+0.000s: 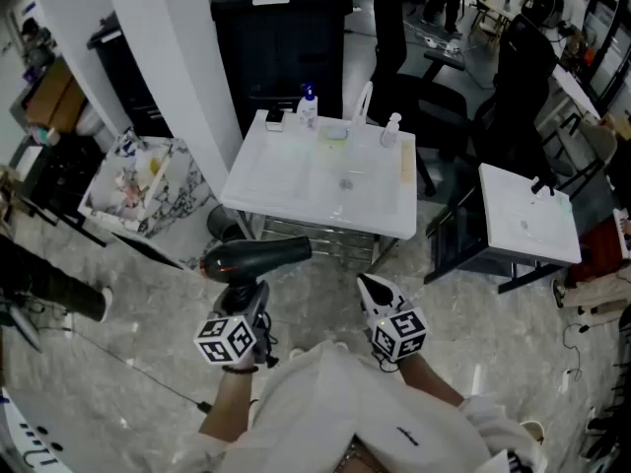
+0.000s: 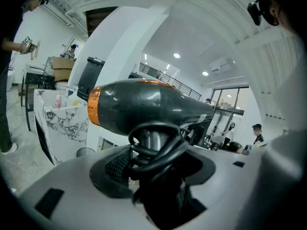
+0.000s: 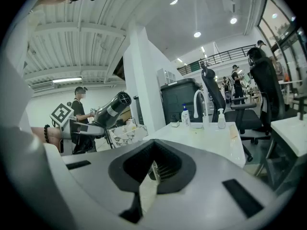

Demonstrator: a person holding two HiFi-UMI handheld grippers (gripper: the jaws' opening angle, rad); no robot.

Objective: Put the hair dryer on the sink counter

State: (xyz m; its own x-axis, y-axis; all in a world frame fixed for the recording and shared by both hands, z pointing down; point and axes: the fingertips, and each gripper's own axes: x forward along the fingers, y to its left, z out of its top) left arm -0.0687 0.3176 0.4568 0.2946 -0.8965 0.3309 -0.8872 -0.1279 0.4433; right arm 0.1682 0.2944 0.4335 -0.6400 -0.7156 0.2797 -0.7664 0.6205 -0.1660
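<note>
The pale marbled floor (image 1: 148, 363) fills the lower part of the head view. A white column (image 1: 168, 57) rises at the left, with a black cabinet (image 1: 281, 37) beside it. In front of the cabinet stands the white sink counter (image 1: 286, 180), its basin sunk in the middle. Black office chairs (image 1: 414, 67) stand to its right, and further right is a second white sink unit (image 1: 527, 220). A marble-patterned bin (image 1: 148, 190) sits left of the counter, against the column.

The hair dryer (image 1: 254, 256) is off the counter, held in the air above the floor just in front of its near edge. Its dark barrel lies roughly level, the orange-ringed end to the left. The left gripper (image 1: 246, 294) is clamped on its handle, around which the black cord (image 2: 156, 150) is coiled. The right gripper (image 1: 375, 292) hangs alongside with its jaws drawn together and nothing between them.

At the counter's back edge stand a white faucet (image 1: 362, 101), a blue-capped pump bottle (image 1: 308, 109) and a small clear bottle (image 1: 391, 129).
</note>
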